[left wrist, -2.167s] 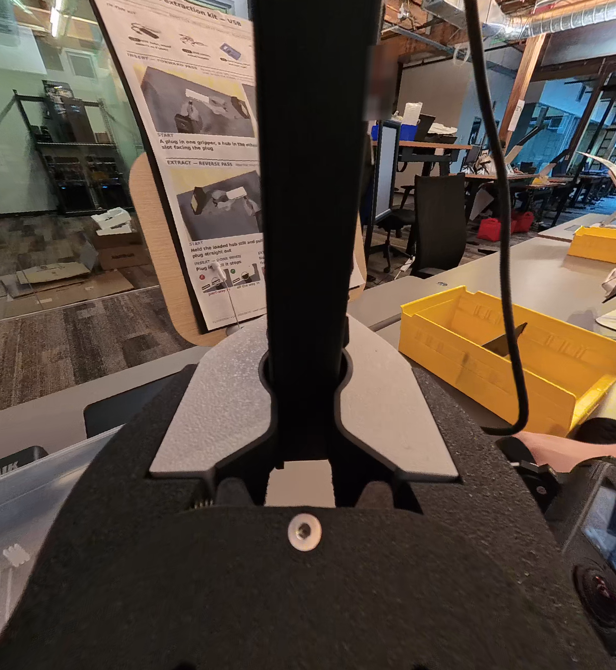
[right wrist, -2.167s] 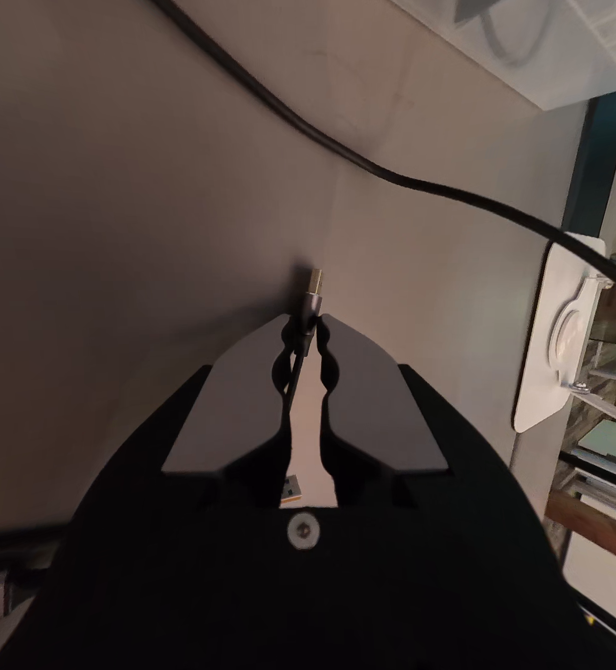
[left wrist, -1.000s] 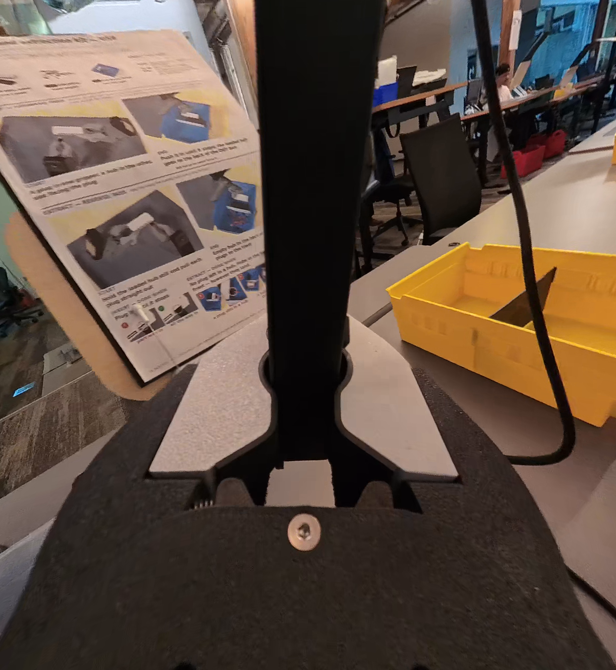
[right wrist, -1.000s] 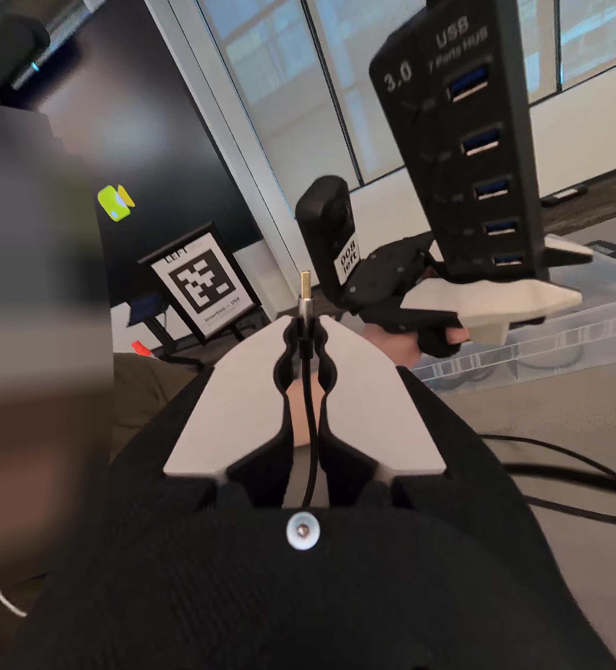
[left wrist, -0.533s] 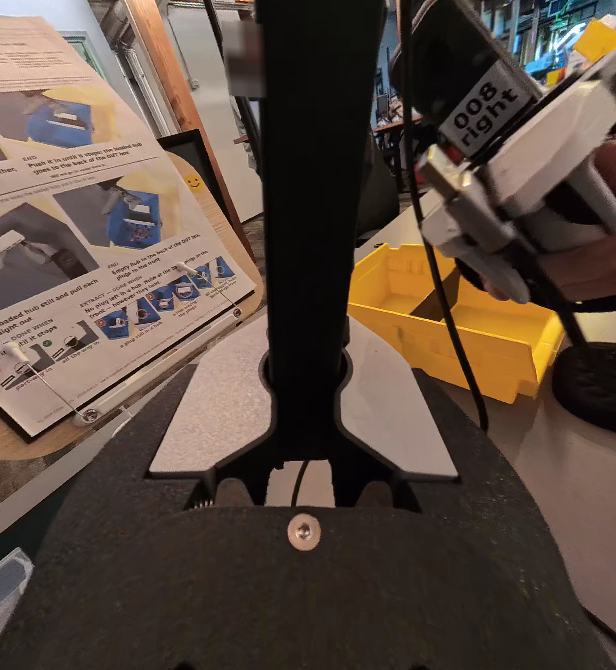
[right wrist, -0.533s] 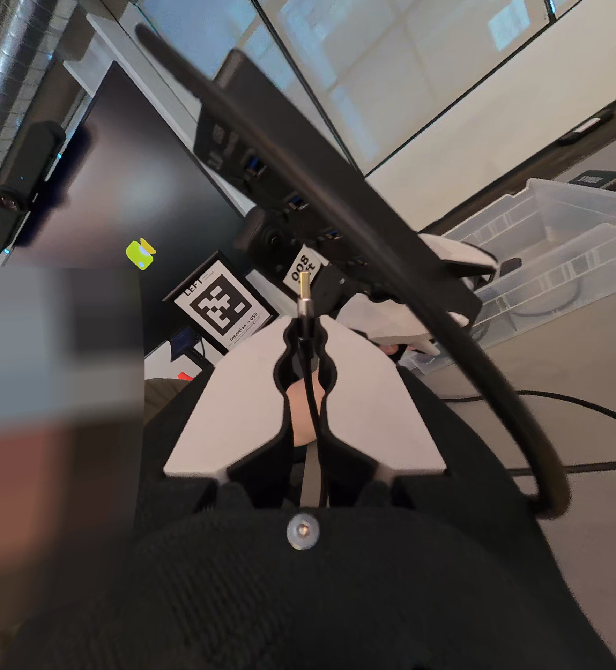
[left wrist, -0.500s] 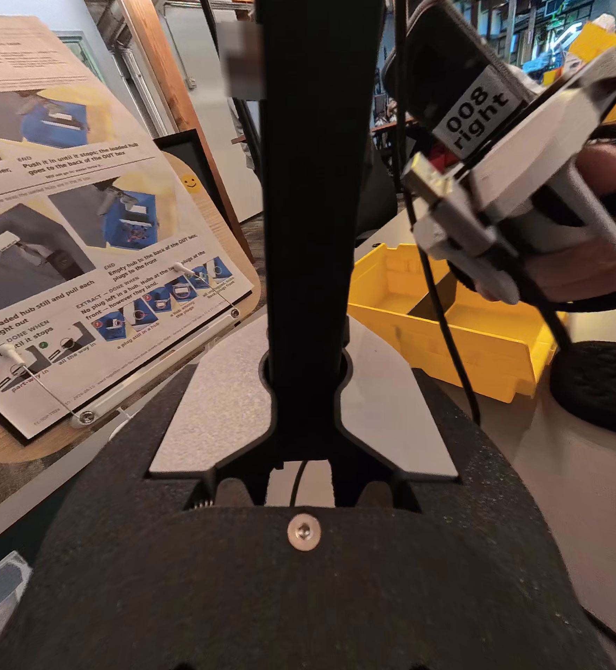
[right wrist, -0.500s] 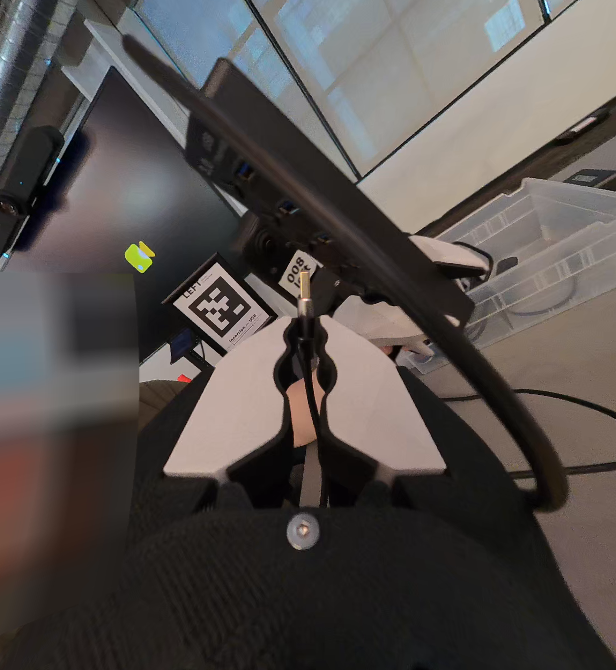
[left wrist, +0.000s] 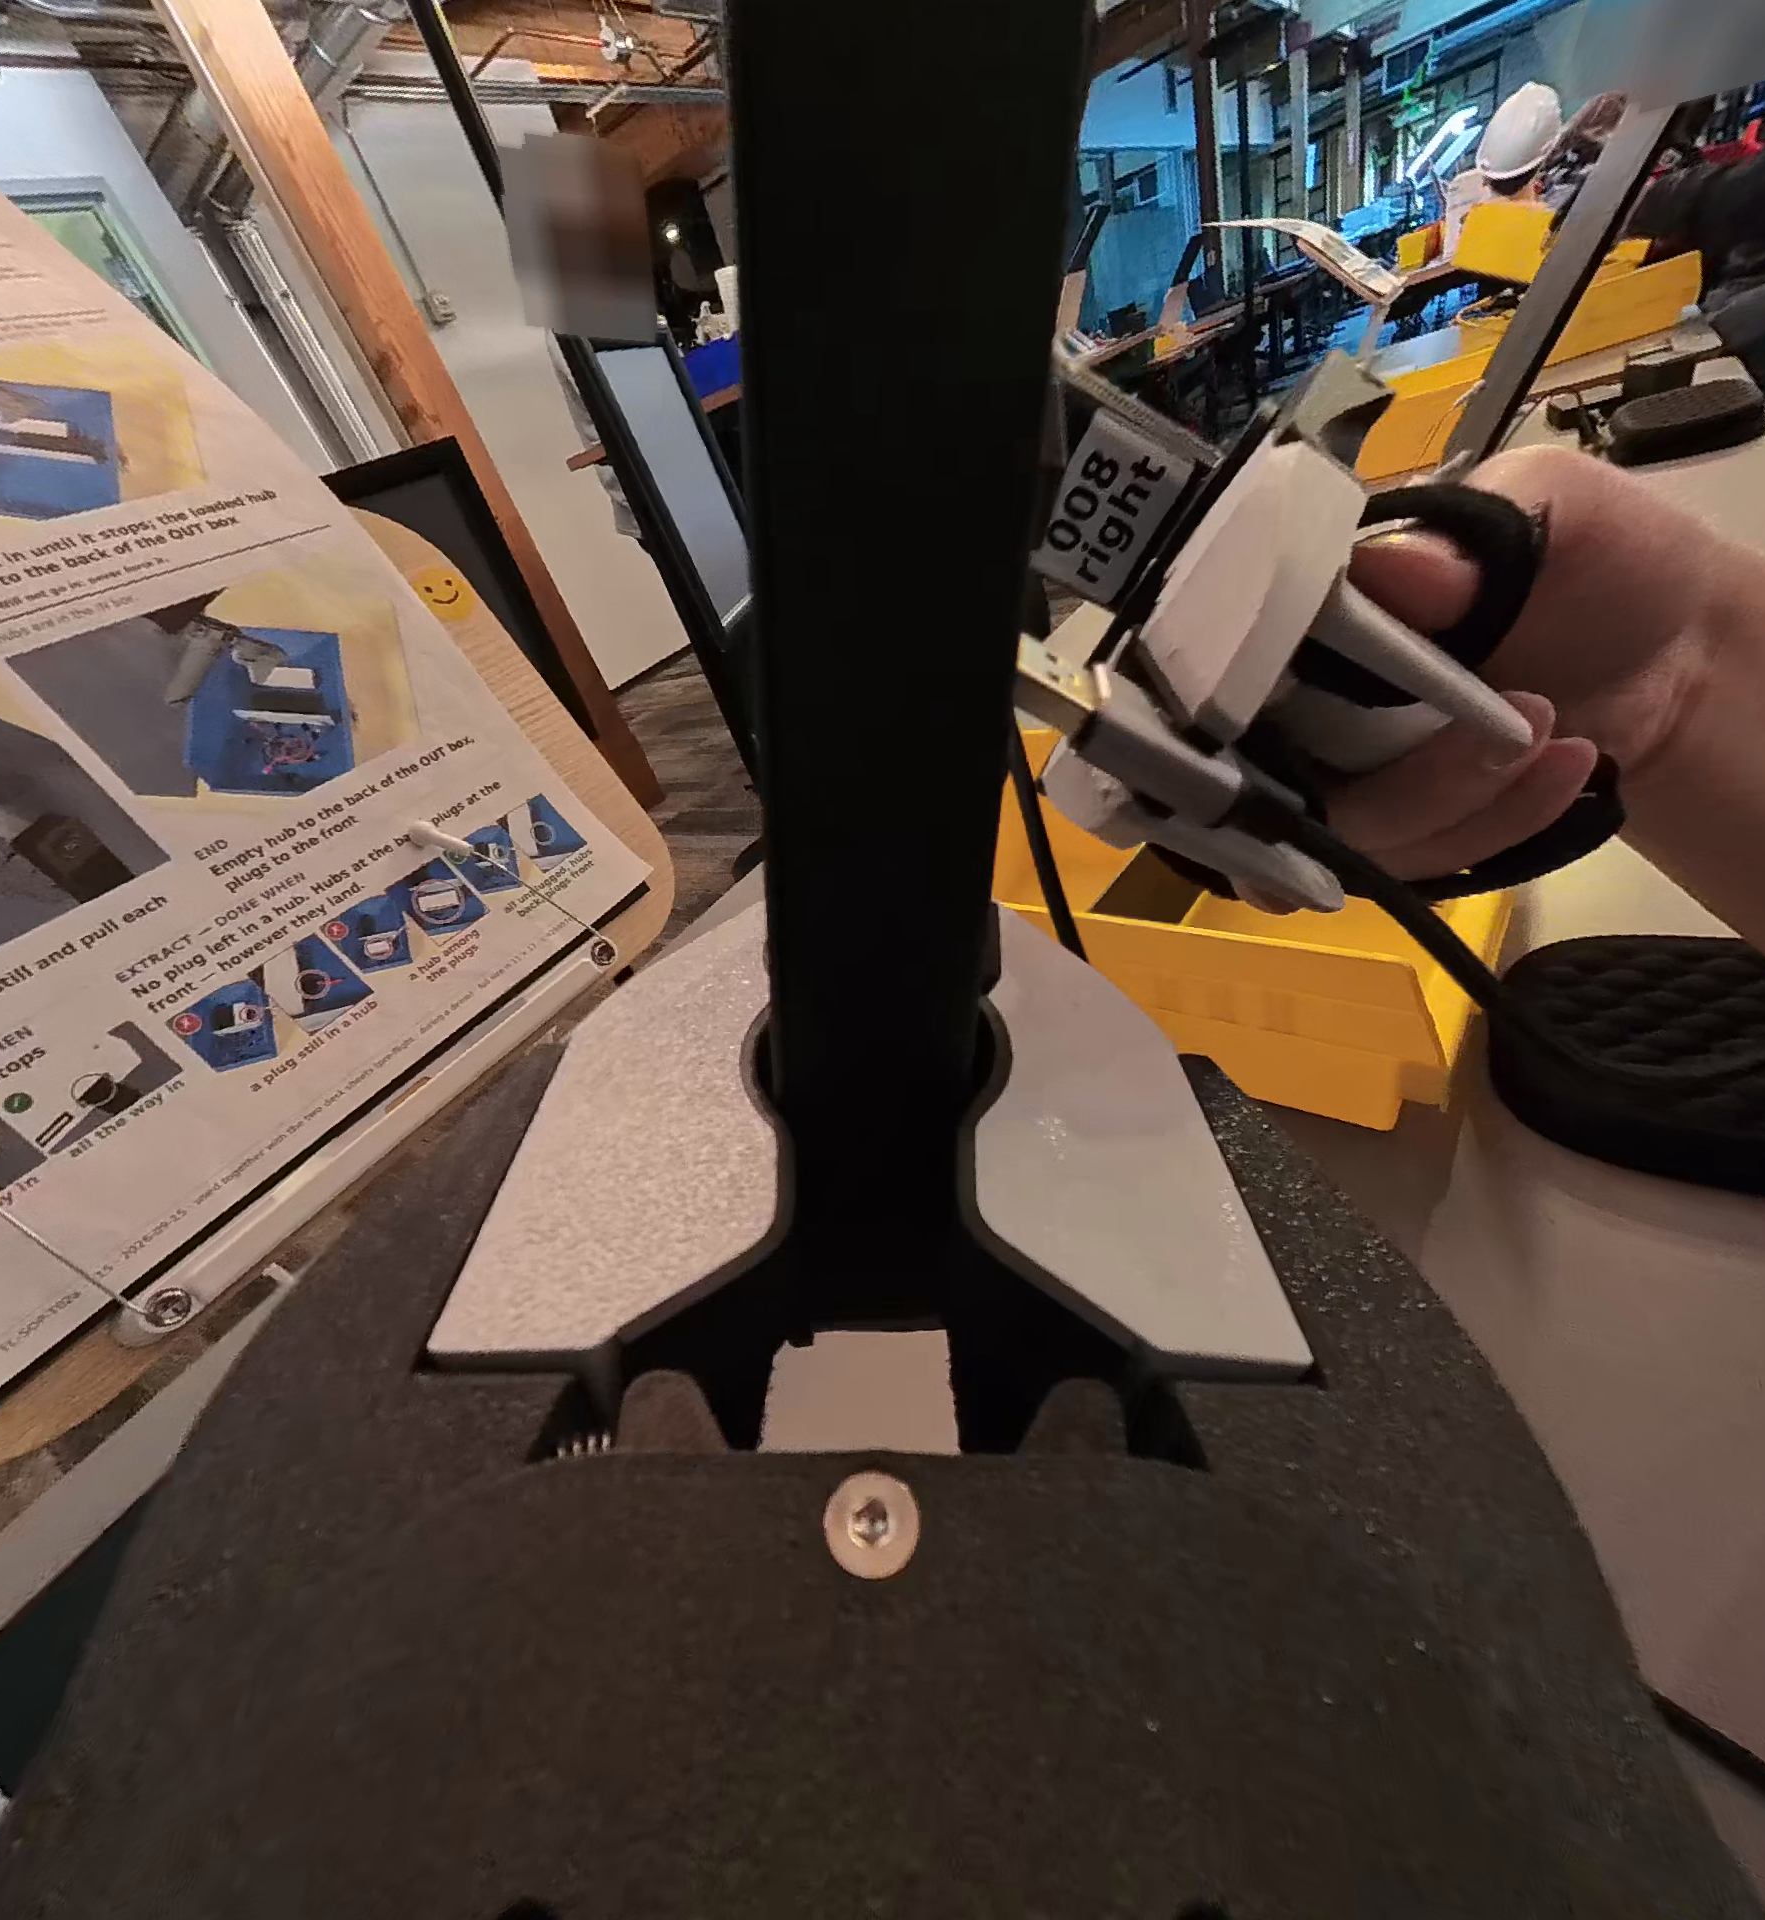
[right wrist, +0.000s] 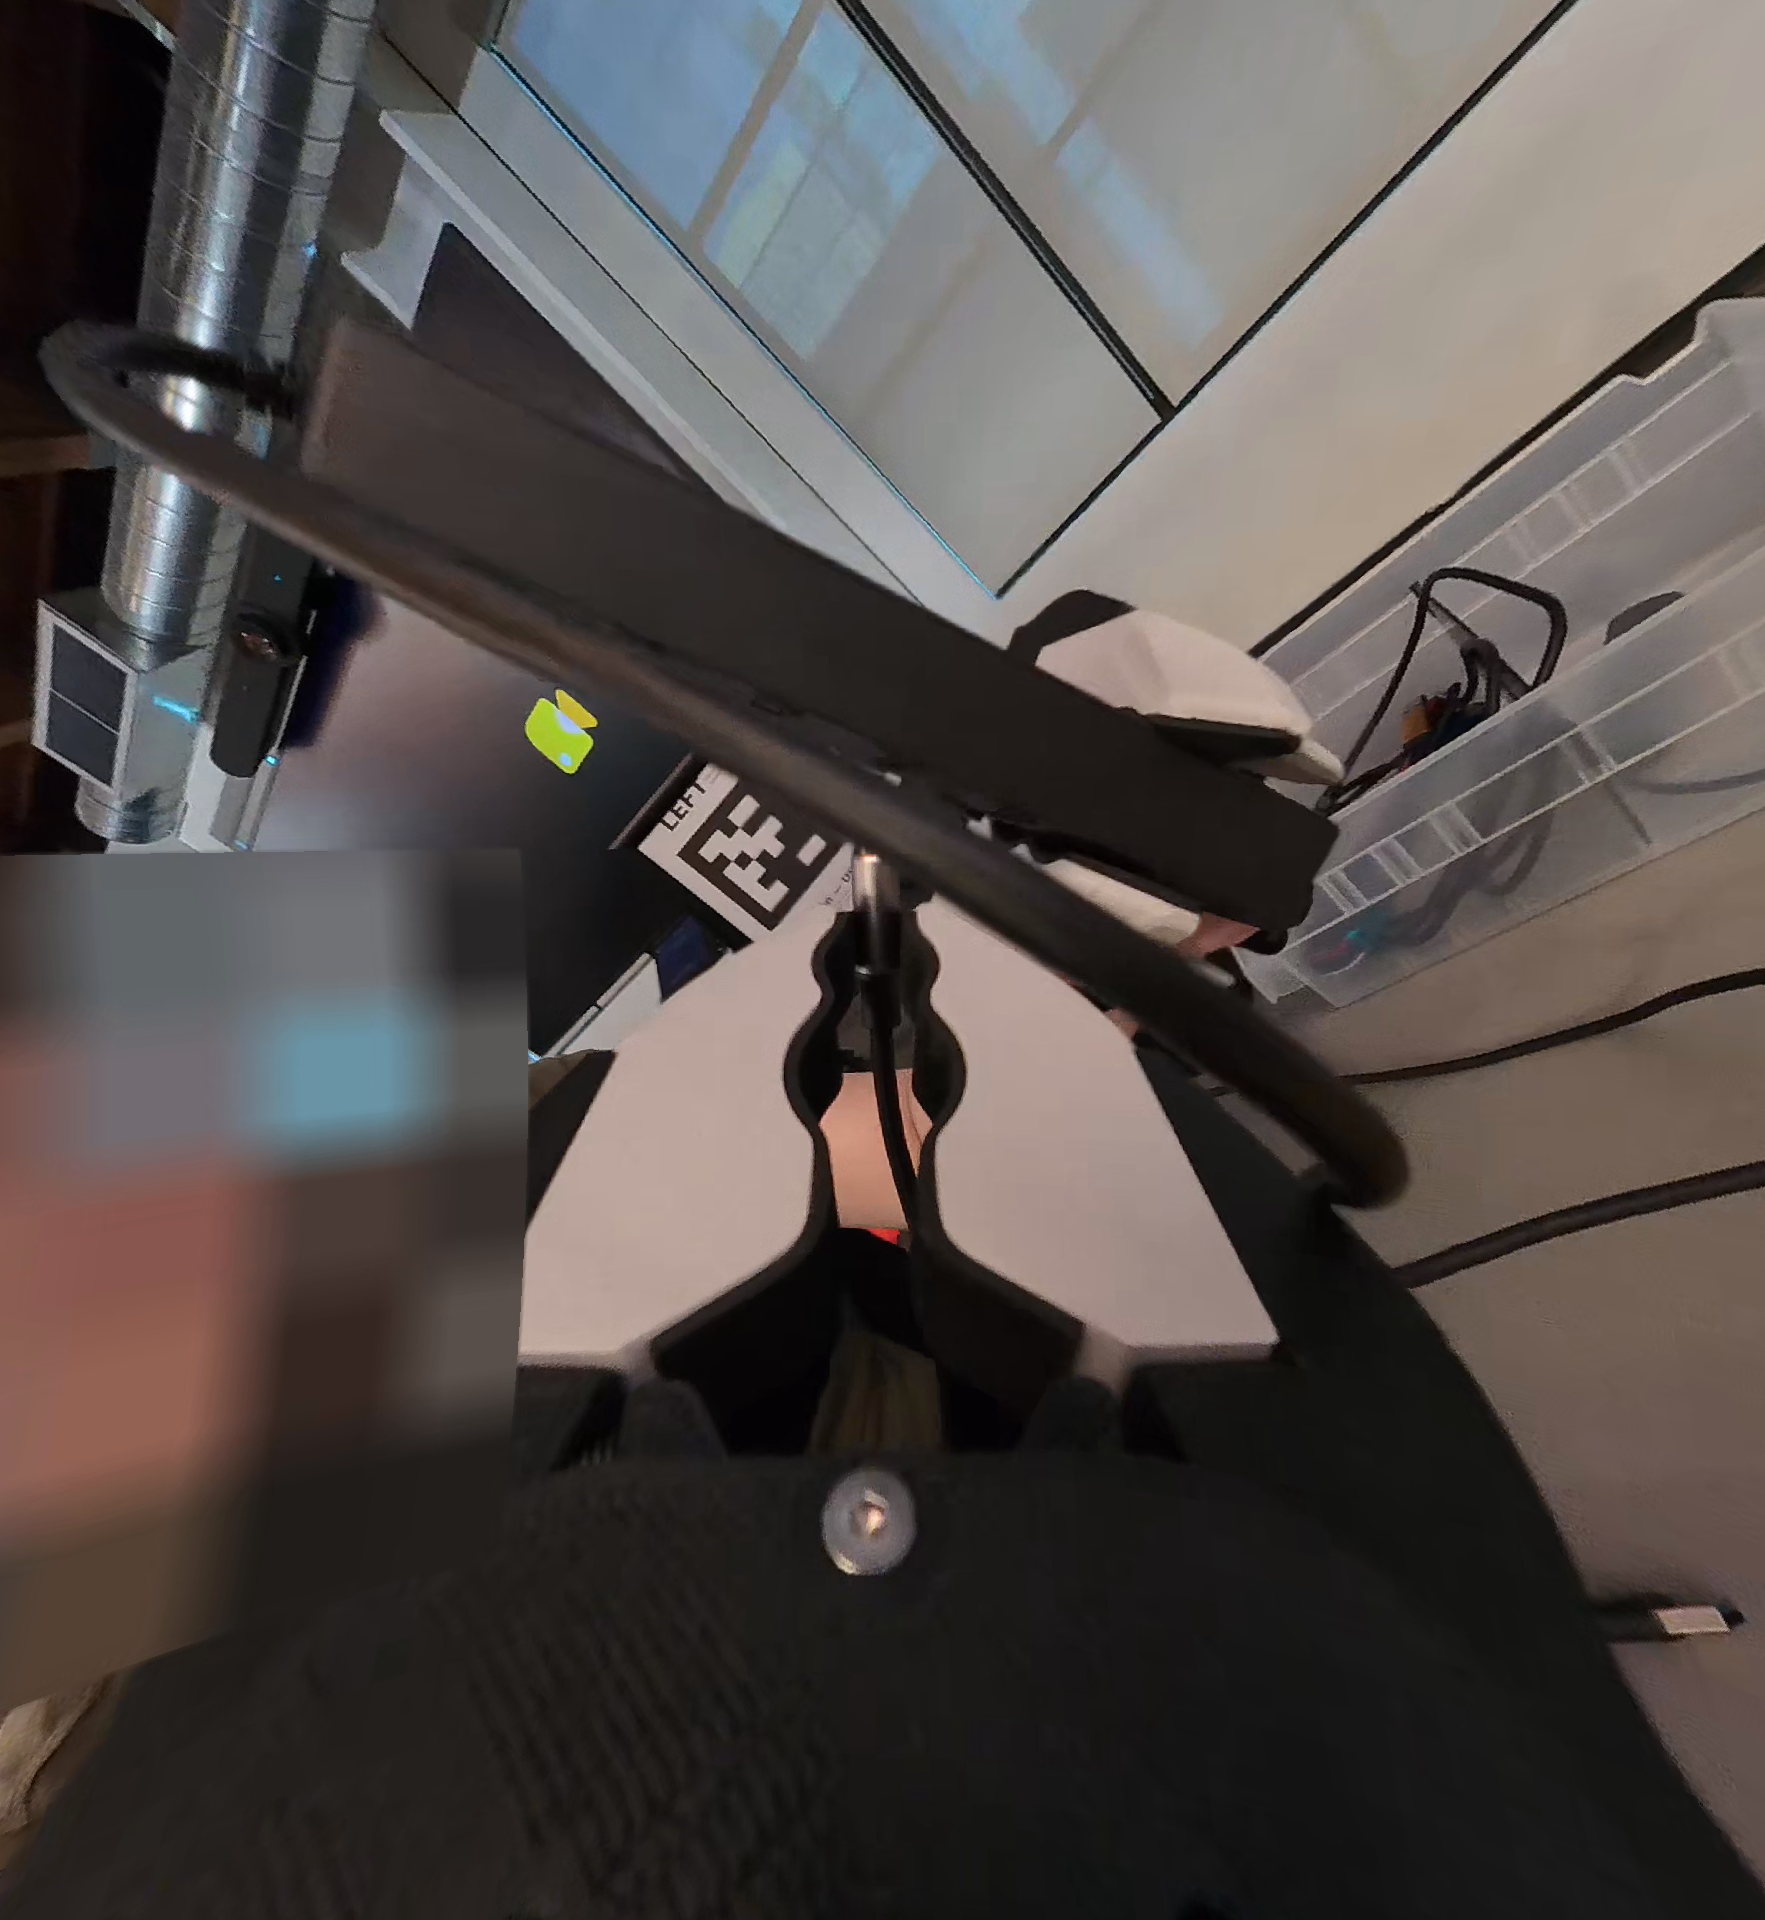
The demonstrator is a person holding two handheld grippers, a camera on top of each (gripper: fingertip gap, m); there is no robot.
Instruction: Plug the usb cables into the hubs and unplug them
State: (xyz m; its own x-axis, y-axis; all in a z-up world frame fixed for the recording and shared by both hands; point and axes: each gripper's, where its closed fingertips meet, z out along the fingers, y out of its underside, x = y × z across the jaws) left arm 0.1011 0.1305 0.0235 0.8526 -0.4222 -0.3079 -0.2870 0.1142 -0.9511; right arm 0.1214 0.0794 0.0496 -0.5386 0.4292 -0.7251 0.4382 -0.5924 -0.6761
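Two tools, one hub, one held plug. Left tool [left wrist: 878, 997] clamped shut on the lower end of the hub [left wrist: 878, 520], both grey fingers pressed flat against its sides. Hub: a long black bar, upright and plain-backed in the left wrist view, slanting from upper left to lower right in the right wrist view [right wrist: 753, 582], with one thick black cable [right wrist: 1366, 1153] looping off its far end and down past its side.

Right tool [left wrist: 1117, 727] gripped in a hand [left wrist: 1584, 707], fingers nearly closed, pinching one silver plug [left wrist: 1065, 686] by its grey sleeve, its thin black lead trailing back between the fingers. Plug tip [right wrist: 870, 878] right at the edge of the hub; cannot tell whether seated in a port.

Elsewhere, left to right: one printed instruction sheet [left wrist: 234, 831] on a wooden board, one yellow bin [left wrist: 1273, 997] on the desk [left wrist: 1636, 1351], one black pad [left wrist: 1667, 1049]. From the right wrist: one clear bin [right wrist: 1584, 727] holding tangled cables, two thin leads across the desk, one loose silver plug [right wrist: 1678, 1621] lying flat at the lower right.
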